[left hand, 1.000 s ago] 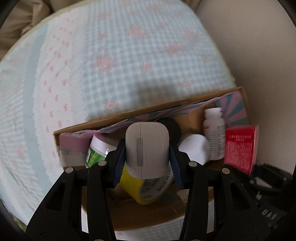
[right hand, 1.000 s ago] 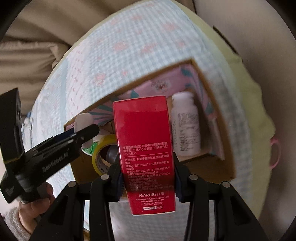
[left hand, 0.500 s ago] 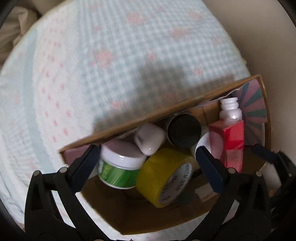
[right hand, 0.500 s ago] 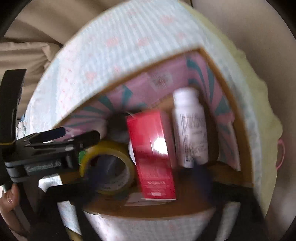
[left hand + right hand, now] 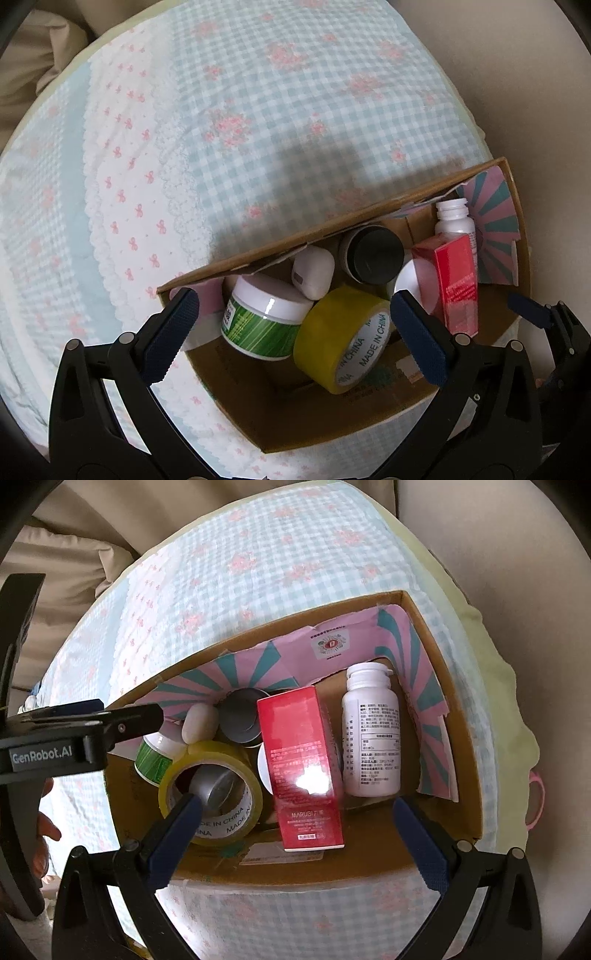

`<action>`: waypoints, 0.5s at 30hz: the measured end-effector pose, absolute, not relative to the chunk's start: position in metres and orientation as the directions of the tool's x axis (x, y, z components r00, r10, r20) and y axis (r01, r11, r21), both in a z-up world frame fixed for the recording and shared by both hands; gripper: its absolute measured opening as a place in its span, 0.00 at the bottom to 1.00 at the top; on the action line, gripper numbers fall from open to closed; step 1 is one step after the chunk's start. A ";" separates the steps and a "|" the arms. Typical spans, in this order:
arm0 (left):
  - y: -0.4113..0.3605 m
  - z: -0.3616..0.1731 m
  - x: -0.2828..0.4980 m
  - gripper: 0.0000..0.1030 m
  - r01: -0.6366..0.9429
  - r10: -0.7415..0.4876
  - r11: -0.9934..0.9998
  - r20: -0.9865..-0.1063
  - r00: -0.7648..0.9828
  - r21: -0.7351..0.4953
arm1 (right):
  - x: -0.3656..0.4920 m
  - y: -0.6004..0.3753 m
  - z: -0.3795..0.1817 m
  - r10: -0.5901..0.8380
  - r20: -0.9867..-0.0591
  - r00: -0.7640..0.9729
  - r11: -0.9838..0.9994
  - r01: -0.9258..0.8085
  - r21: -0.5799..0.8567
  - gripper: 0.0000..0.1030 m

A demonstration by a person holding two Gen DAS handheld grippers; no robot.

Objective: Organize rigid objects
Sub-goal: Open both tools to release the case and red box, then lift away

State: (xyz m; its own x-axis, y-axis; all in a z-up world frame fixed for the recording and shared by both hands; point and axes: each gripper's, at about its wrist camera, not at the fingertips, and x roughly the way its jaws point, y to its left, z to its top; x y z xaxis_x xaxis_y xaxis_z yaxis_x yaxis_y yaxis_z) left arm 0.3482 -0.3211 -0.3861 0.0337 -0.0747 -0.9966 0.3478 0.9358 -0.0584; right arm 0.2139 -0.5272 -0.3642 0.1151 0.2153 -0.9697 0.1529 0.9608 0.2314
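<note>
Now red carton [image 5: 304,768] in cardboard box [image 5: 436,635], between spread right claw [image 5: 295,823] fingers

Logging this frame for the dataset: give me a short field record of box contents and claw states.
container: cardboard box on checked cloth
contents: red carton, white bottle, yellow tape roll, green jar, white mouse, black-lidded jar
left claw: open, empty
right claw: open, empty
red carton: lying in box, beside white bottle
</note>
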 end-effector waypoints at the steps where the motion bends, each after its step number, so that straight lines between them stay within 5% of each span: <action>1: -0.320 -0.383 0.347 1.00 0.349 -0.078 0.935 -0.996 0.038 -0.060 | 0.217 -0.525 -0.363 0.210 -0.971 0.118 0.962 0.153 0.227 1.00; 10: -0.294 -0.310 0.319 1.00 0.332 -0.148 0.939 -0.976 0.161 -0.088 | 0.213 -0.511 -0.307 0.168 -0.968 0.184 0.972 0.133 0.194 1.00; 15: -0.248 -0.217 0.281 1.00 0.294 -0.200 0.950 -0.929 0.312 -0.106 | 0.193 -0.489 -0.226 0.104 -0.949 0.299 0.988 0.076 0.132 1.00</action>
State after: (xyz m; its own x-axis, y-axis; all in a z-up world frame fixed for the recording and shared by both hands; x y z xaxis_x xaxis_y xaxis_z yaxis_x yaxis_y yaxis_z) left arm 0.2809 -0.2483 -0.2171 0.3122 -0.2003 -0.9287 0.2941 0.9499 -0.1060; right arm 0.1927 -0.4888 -0.2263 0.2986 0.1039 -0.9487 0.0759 0.9883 0.1321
